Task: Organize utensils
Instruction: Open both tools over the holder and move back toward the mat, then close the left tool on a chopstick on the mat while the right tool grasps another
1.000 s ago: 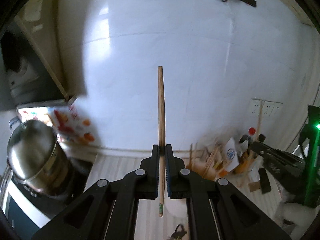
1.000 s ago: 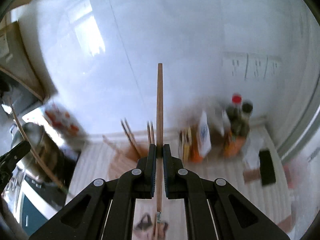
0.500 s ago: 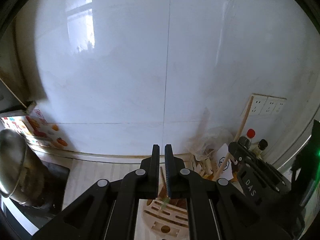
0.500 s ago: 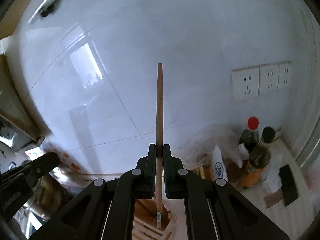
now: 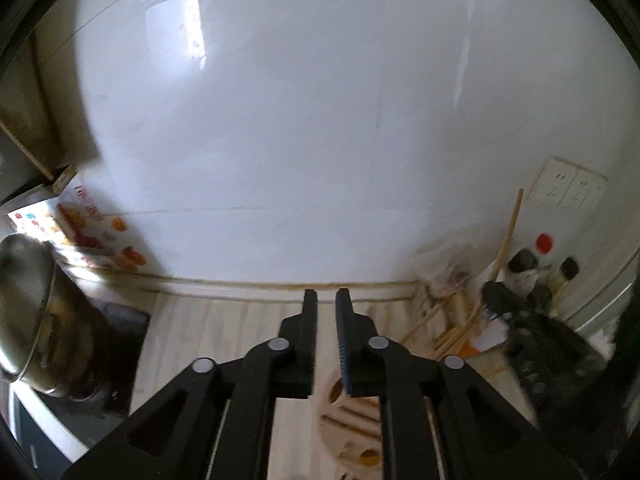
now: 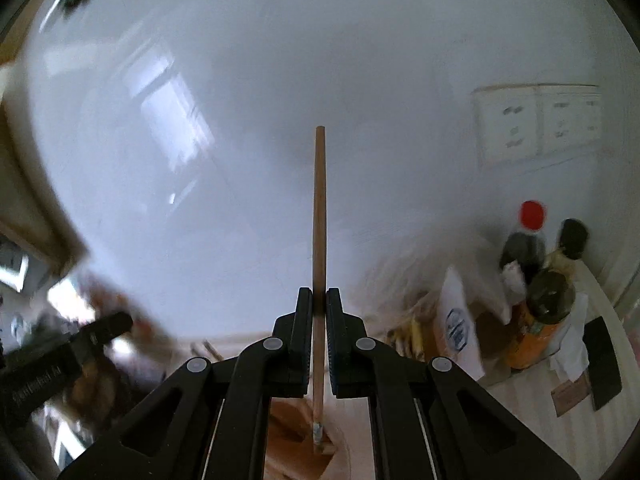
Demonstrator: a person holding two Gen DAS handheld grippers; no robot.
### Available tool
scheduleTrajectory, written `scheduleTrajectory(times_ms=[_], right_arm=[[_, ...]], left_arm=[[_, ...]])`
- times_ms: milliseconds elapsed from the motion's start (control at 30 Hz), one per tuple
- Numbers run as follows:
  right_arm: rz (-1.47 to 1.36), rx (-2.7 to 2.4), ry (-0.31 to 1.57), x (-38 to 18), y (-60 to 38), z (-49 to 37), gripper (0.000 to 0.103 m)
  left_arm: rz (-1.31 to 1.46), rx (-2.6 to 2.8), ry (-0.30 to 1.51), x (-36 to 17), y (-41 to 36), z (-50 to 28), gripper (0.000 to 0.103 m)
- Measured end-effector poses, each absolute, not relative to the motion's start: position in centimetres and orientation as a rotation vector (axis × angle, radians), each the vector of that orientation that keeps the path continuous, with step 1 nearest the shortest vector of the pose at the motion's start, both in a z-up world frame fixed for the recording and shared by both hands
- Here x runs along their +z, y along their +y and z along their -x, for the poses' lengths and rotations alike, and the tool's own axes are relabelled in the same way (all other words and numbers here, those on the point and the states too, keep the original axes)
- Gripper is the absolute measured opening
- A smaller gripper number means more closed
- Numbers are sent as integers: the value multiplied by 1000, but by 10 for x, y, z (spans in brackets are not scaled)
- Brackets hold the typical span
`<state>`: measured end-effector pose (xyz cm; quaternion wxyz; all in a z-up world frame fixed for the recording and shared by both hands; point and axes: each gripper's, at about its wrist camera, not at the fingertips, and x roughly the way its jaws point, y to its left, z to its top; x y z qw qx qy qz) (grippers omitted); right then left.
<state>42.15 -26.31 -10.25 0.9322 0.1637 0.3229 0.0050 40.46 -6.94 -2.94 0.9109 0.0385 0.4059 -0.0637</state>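
My left gripper [image 5: 326, 300] is open a little and empty, above a round wooden utensil holder [image 5: 348, 428] with slots in its top. My right gripper [image 6: 319, 296] is shut on a wooden chopstick [image 6: 319, 216] held upright, its lower tip just over the wooden holder [image 6: 296, 444]. That chopstick [image 5: 507, 236] and the right gripper [image 5: 532, 340] also show at the right of the left wrist view. The left gripper [image 6: 60, 356] shows blurred at the left of the right wrist view. Loose chopsticks [image 5: 444, 328] lie behind the holder.
A steel pot [image 5: 24, 304] stands on a dark hob at the left. Sauce bottles [image 6: 528, 248], an orange jar [image 6: 540, 320] and a white packet [image 6: 456, 320] crowd the right back corner. Wall sockets [image 6: 536, 120] sit on the white tiled wall.
My left gripper let go of its chopstick, opened slightly and drew back. My right gripper carried its chopstick down over the holder.
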Motion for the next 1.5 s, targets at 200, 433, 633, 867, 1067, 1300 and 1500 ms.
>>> scheduleTrajectory(times_ms=[200,433,633,867,1067,1300,1500], right_arm=[[-342,44,661,-89,-264,-398,54],[-421,-25,724,-79,-287,-357,54],[-499,-48,824,-116,-297,-318,54],[-547,-44,1161,-237,-274,-277,53],[-469,1,1393,-318,-230,-271,47],[-286,-13,1486,-357,-191,-280,18],[-97,-33,1496,-358,-182,-274,6]], left_arm=[[-124,-47,789,-35,-41,-386,90],[-138,-22,848,-57,-23,-370,90],[-190,15,935,-117,-11,-333,90],[-251,50,1243,-252,7,-286,90],[-217,66,1416,-319,22,-273,90],[-196,68,1436,-338,21,-265,90],[-219,8,1417,-332,-6,-251,90]])
